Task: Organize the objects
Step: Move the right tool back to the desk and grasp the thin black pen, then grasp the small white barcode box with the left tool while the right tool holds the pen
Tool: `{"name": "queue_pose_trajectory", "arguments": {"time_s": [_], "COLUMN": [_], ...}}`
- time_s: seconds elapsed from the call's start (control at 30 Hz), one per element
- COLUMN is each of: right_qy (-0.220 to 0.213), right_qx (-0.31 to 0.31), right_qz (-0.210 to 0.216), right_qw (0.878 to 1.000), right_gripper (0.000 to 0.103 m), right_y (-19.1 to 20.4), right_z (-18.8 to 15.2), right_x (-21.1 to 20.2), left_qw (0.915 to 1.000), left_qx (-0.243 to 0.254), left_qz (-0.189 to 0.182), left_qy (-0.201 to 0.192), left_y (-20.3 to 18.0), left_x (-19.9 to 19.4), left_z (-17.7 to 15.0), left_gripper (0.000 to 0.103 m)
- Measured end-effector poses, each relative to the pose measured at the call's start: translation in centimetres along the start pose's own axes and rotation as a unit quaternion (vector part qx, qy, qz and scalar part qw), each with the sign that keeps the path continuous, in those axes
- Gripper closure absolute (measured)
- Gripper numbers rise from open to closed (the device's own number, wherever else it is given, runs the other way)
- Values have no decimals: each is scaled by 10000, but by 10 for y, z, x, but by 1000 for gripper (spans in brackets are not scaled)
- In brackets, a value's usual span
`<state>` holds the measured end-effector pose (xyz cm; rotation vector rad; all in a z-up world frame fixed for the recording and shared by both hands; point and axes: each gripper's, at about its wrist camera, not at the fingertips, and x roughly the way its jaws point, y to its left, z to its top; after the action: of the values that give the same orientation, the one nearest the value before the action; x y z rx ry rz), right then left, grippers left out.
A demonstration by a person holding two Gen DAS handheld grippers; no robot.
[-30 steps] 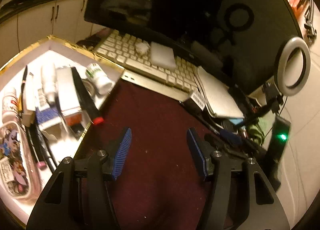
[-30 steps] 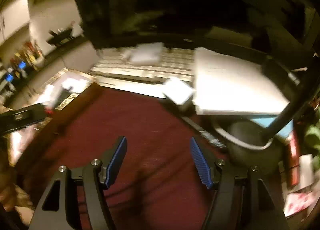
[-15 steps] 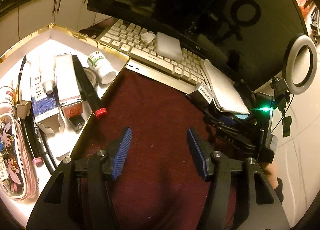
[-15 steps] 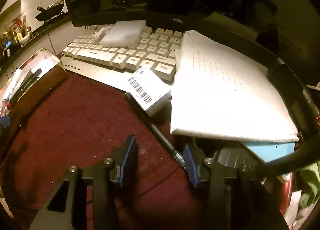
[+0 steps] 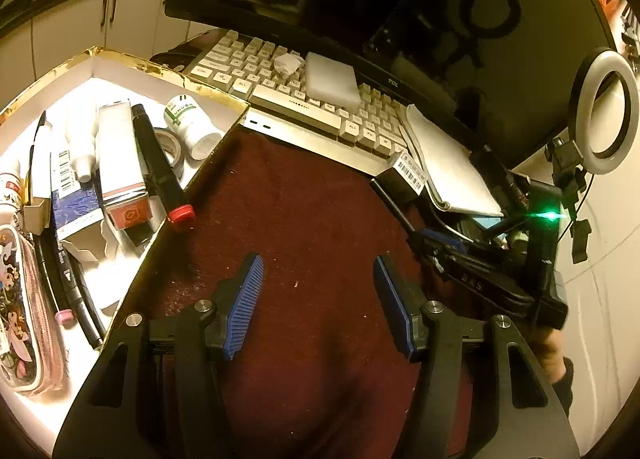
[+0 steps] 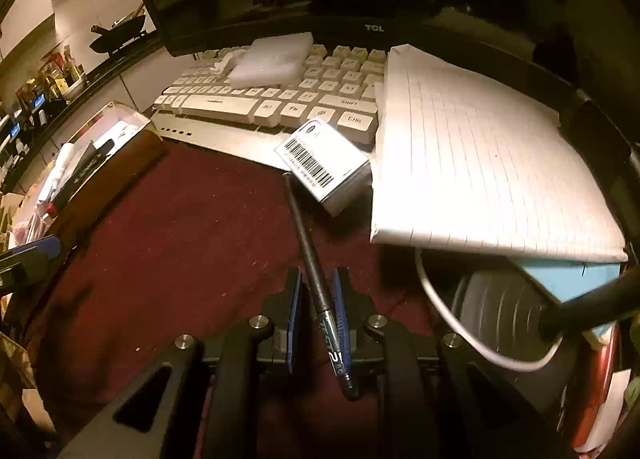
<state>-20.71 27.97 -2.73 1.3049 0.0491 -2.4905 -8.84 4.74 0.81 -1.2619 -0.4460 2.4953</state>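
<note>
Left wrist view. Our left gripper [image 5: 318,299] hangs with its jaws wide and nothing between them, over the bare maroon cloth [image 5: 304,195]. We take the keyboard [image 5: 288,95] as landmark. The storage box [image 5: 120,63] lies to its left, already holding a marker, a pill bottle and cartons. The pen [image 5: 394,209] lies on the cloth just in front of the keyboard's right end, beside the small barcoded box [image 5: 410,171]. The right gripper [image 5: 436,243] sits at the pen's near end.

Right wrist view. The right gripper [image 6: 318,309] is closing narrow, with the pen [image 6: 310,247] between the blue pads. We judge the right pad to touch the barrel; the left pad appears to keep a thin gap. The pen's far tip points toward the keyboard [image 6: 272,99] and ends just beside the barcoded box [image 6: 322,157].

Procedure, as we judge it:
1. Complete closure until both pads bear on the barrel.
2. Note that the grip sits near the pen's rear end; the long front may droop.
3. Lift straight up before any sideways travel, so the tip clears the barcoded box.
4. Carry toward the storage box [image 6: 116,131], left of the keyboard.
</note>
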Motion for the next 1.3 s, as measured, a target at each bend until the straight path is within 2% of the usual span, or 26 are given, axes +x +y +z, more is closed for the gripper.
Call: {"name": "queue_pose_trajectory", "arguments": {"time_s": [0.07,0.1,0.13,0.27,0.47,0.63,0.83,0.97,1.3], "right_qy": [41,40,34,14,47,-95,-214,-256,-327], "right_qx": [96,126,151,342,442,549,571,635,486], "right_qz": [87,98,109,306,-154,-484,-265,-184,-211], "right_qw": [9999,9999,9998,9989,9989,9973,9978,9975,9981], "right_gripper": [89,95,96,96,96,96,96,96,95], "right_y": [3,6,10,20,17,13,6,3,8], "right_z": [-5,-9,-15,-35,-56,-68,-75,-76,-80], "right_x": [-2,-3,-7,-20,-37,-49,-49,-50,-51], "left_qw": [10000,10000,10000,9997,9985,9976,9902,9882,9889], "left_qx": [19,42,69,148,210,17,-583,-931,-983], "left_qz": [-4,3,23,33,-84,-202,-418,-304,-87], "left_qy": [36,48,63,170,504,659,1199,1180,1111], "left_y": [-3,-4,-6,-14,-38,-61,-66,-63,-77], "left_x": [3,4,6,14,37,62,108,129,154], "left_z": [0,0,0,1,6,22,48,65,92], "left_gripper": [45,45,45,45,45,45,45,45,45]}}
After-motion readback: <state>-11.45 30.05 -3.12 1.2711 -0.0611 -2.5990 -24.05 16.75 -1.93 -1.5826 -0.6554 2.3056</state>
